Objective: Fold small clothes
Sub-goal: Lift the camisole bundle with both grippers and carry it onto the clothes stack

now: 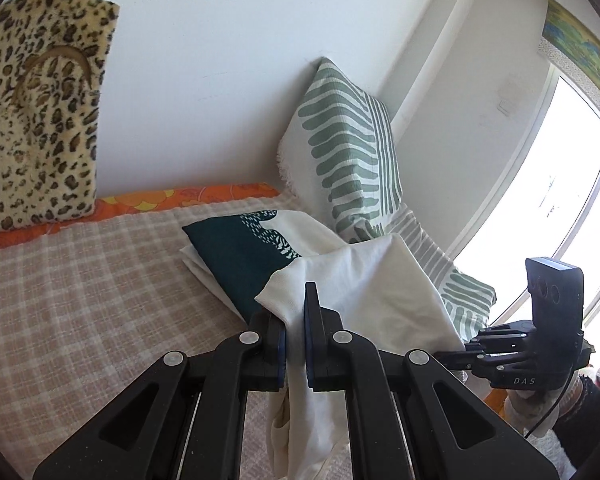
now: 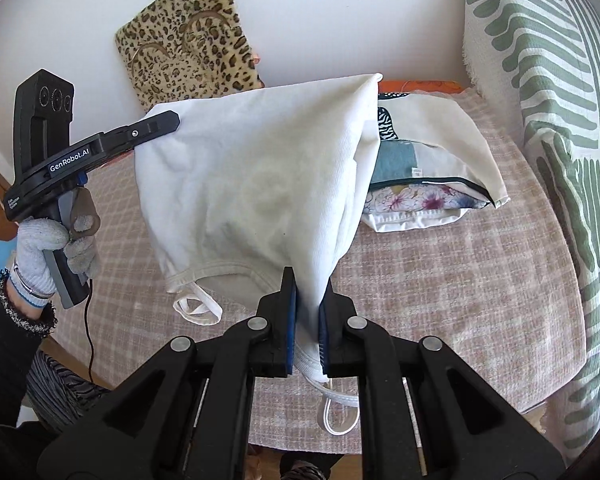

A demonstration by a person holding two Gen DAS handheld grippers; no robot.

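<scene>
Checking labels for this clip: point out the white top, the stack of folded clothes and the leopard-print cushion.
white top (image 2: 244, 176): right wrist view, middle of the hanging cloth.
stack of folded clothes (image 2: 428, 184): right wrist view, side of the pile.
leopard-print cushion (image 1: 40, 112): left wrist view, centre of its front.

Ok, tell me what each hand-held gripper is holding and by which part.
Both hold the white garment. The left hand-held gripper is shut on one edge of it, the right hand-held gripper on the opposite edge, near its straps, so it hangs between them.

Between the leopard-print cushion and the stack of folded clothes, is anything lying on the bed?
No. In the left wrist view only bare checked blanket lies between the leopard-print cushion and the stack of folded clothes.
</scene>
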